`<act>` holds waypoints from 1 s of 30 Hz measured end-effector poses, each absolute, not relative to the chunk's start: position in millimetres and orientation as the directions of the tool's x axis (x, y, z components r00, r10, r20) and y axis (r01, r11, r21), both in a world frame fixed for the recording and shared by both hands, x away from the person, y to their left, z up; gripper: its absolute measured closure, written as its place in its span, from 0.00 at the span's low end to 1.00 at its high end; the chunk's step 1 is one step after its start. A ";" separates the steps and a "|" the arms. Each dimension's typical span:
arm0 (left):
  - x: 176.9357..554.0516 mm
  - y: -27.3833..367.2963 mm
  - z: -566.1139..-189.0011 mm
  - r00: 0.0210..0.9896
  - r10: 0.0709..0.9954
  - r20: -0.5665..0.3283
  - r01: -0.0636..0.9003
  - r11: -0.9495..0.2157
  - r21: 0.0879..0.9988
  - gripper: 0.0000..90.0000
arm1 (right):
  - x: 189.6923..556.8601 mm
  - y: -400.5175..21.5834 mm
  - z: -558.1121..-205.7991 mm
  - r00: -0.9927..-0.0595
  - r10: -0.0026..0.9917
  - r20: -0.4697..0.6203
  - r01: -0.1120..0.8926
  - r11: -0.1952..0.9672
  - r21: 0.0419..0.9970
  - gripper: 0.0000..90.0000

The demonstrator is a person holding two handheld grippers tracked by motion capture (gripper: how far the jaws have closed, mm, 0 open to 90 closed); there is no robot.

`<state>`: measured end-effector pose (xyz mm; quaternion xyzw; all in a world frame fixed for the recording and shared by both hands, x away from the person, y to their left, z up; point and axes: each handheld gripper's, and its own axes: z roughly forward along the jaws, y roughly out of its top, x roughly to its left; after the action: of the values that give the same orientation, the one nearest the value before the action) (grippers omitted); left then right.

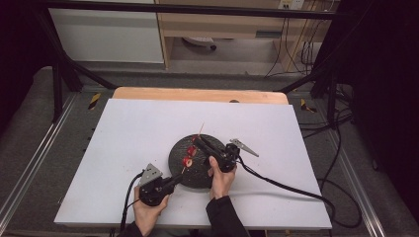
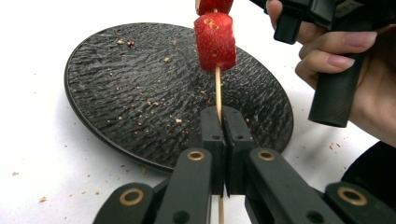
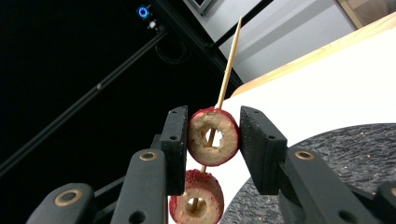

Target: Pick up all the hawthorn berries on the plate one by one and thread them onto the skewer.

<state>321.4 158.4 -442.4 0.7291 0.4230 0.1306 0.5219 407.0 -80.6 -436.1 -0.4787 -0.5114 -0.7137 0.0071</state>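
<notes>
A thin wooden skewer (image 2: 218, 91) carries two red cored fruit pieces. My left gripper (image 2: 224, 113) is shut on the bare stick just below the lower piece (image 2: 215, 41), over the near rim of a round black plate (image 2: 130, 98). In the right gripper view the upper piece (image 3: 213, 137) sits between the pads of my right gripper (image 3: 213, 114), which is shut on it; the lower piece (image 3: 197, 199) hangs beneath, and the skewer's pointed end (image 3: 231, 56) sticks out above. In the high view the left gripper (image 1: 178, 177) and right gripper (image 1: 196, 142) meet over the plate (image 1: 207, 175).
The plate lies on a white board (image 1: 123, 143) on a wooden table (image 1: 197, 94). Crumbs dot the plate and the board near it. The right gripper's cable (image 1: 286, 185) trails across the board to the right. Dark frame posts stand at the back corners.
</notes>
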 end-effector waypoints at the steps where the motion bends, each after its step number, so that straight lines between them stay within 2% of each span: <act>1: 321.5 158.8 -442.5 0.610 0.752 -0.250 0.480 -0.099 0.872 0.98 | 406.8 -80.9 -435.3 -0.543 0.482 0.687 0.503 -0.469 0.726 0.70; 3: 321.5 160.0 -442.0 0.615 0.747 -0.254 0.479 -0.098 0.872 0.98 | 407.0 -82.3 -433.8 -0.550 0.497 0.671 0.503 -0.445 0.741 0.69; 11: 319.8 169.1 -440.6 0.621 0.743 -0.249 0.482 -0.111 0.869 0.98 | 406.5 -93.7 -425.1 -0.571 0.559 0.601 0.497 -0.347 0.795 0.51; 18: 321.5 176.9 -441.4 0.634 0.740 -0.224 0.484 -0.155 0.861 0.98 | 406.7 -118.1 -421.2 -0.583 0.640 0.501 0.508 -0.194 0.839 0.28; 23: 322.2 180.6 -439.7 0.644 0.737 -0.203 0.483 -0.185 0.856 0.98 | 404.9 -135.9 -423.6 -0.595 0.690 0.412 0.513 -0.068 0.855 0.15; 30: 326.8 183.4 -434.4 0.657 0.727 -0.198 0.496 -0.220 0.840 0.98 | 399.6 -162.1 -432.4 -0.619 0.731 0.286 0.523 0.113 0.845 0.06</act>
<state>326.8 183.4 -434.4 0.7717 0.3963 0.1199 0.4827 399.6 -162.1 -432.4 -0.4242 -0.7391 -0.5133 -0.1014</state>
